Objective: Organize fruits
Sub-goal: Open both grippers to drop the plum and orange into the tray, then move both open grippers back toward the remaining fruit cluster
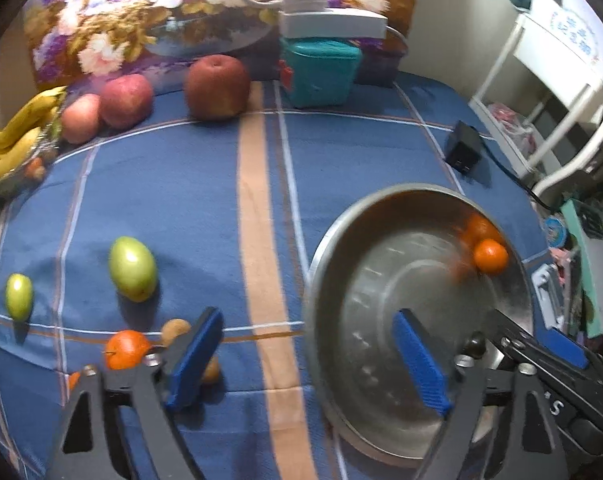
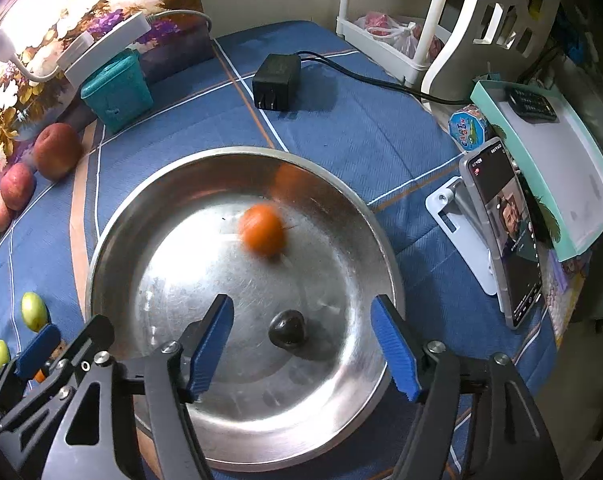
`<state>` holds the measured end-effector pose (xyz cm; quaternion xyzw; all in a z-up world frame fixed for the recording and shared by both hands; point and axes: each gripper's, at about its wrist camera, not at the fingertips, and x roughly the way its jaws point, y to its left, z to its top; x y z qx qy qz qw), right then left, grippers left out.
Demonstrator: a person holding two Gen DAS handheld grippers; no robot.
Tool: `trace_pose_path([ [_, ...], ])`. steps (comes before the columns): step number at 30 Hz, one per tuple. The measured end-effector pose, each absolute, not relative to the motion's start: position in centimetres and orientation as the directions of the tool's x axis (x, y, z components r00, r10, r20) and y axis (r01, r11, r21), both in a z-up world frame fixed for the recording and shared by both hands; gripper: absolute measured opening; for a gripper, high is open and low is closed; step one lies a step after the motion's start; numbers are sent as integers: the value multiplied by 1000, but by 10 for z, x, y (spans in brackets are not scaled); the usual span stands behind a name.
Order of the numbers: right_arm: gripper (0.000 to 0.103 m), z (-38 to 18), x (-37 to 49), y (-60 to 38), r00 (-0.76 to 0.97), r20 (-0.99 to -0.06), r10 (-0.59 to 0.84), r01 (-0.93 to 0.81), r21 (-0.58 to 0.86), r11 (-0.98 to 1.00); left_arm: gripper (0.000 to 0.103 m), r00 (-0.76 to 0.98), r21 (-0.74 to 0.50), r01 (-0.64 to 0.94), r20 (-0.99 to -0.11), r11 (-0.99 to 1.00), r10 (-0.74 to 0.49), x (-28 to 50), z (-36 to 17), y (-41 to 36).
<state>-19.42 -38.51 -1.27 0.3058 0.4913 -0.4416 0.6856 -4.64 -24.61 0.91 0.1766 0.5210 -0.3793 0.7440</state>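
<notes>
One dark fruit (image 2: 287,329) fully shows only from the right wrist.

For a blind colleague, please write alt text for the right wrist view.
The open right gripper hangs over a steel bowl holding a blurred orange fruit and a small dark fruit between its blue fingers. Apples lie behind on the blue cloth.

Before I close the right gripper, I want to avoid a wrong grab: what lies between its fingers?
In the right wrist view, a small dark fruit lies in the metal bowl between the open right gripper fingers, untouched.
</notes>
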Motion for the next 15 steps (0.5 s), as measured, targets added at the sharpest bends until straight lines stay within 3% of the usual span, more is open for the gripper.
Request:
trace_pose_path([
  [2,88,-14,-195,-386,121,-943,-310,906,-23,423,103,196,-120,729,-907,674,-373,-42,9,-241],
  [5,91,-14,-195,-385,131,-942,-309,903,-15,429,103,243,-89,700,-903,709,-353,-35,10,-234],
  [15,91,-13,-189,-381,157,-936,-316,890,-5,456,103,294,-67,633,-901,771,-320,-20,9,-219],
])
